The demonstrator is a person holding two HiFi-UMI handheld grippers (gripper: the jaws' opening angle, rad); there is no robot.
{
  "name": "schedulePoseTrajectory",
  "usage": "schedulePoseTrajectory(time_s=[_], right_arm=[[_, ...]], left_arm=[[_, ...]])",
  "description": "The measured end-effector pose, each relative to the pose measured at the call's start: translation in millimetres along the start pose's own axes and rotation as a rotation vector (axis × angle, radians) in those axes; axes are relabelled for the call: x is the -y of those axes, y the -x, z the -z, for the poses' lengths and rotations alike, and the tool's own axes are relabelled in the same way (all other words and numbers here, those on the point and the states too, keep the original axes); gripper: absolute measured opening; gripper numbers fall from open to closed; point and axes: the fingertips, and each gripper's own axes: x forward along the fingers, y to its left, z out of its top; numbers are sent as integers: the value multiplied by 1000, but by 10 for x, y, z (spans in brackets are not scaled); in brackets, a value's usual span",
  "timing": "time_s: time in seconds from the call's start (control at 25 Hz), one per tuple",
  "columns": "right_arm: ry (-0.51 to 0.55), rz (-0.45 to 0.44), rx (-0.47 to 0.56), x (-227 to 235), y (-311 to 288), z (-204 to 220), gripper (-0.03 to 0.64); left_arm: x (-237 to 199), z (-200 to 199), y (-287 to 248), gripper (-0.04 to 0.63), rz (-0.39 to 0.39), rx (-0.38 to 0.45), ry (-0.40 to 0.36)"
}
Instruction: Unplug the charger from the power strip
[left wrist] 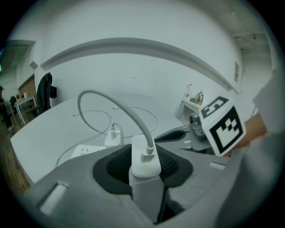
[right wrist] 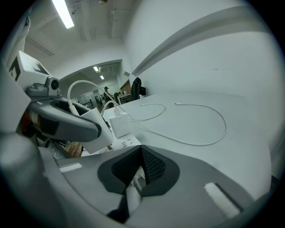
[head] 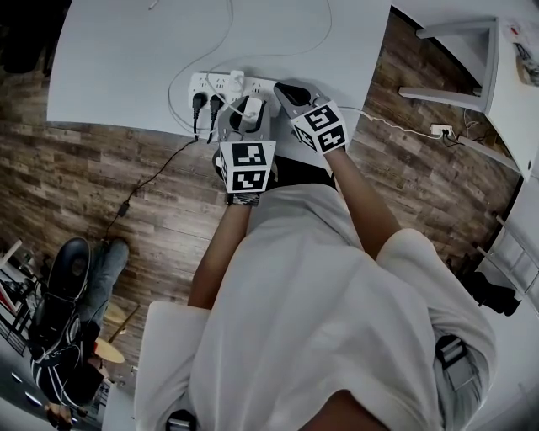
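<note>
White charger (left wrist: 143,153) clamped by left gripper (left wrist: 144,167) (right gripper (right wrist: 140,167) jaws together).

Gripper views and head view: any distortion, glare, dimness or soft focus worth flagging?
Left gripper view: strong fisheye, black corners, the charger sharp, the nearest foreground soft. Right gripper view: same bowing, the ceiling light glares at upper left. Head view: dim, flat, the table edges curved.

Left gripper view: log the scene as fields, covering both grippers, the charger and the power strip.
Left gripper: shut on white block charger
Charger cable: white, arcing up and left
Right gripper: jaws together, nothing gripped
White power strip: on white table, two black plugs in it
Second white charger: standing on the strip
</note>
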Motion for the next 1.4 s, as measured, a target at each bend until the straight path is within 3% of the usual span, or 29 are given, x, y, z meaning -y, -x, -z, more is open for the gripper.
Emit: schedulePoseTrajectory(time_s=[0.36, 0.6, 0.88, 1.2, 1.4], right_arm=[[-12, 6, 2, 4, 27, -4, 2], [-74, 42, -13, 72, 40, -27, 2], [-151, 66, 21, -7, 170, -18, 2], [-123, 114, -8, -45, 319, 170, 2], [-138, 123, 6, -39, 371, 184, 2]], left_arm=[[149, 61, 124, 144, 104, 23, 166], [337, 251, 144, 144, 340, 50, 284], [441, 504, 104, 146, 461, 49, 368], [528, 644, 0, 147, 485, 21, 412], [455, 681, -55, 173, 399, -11, 357]])
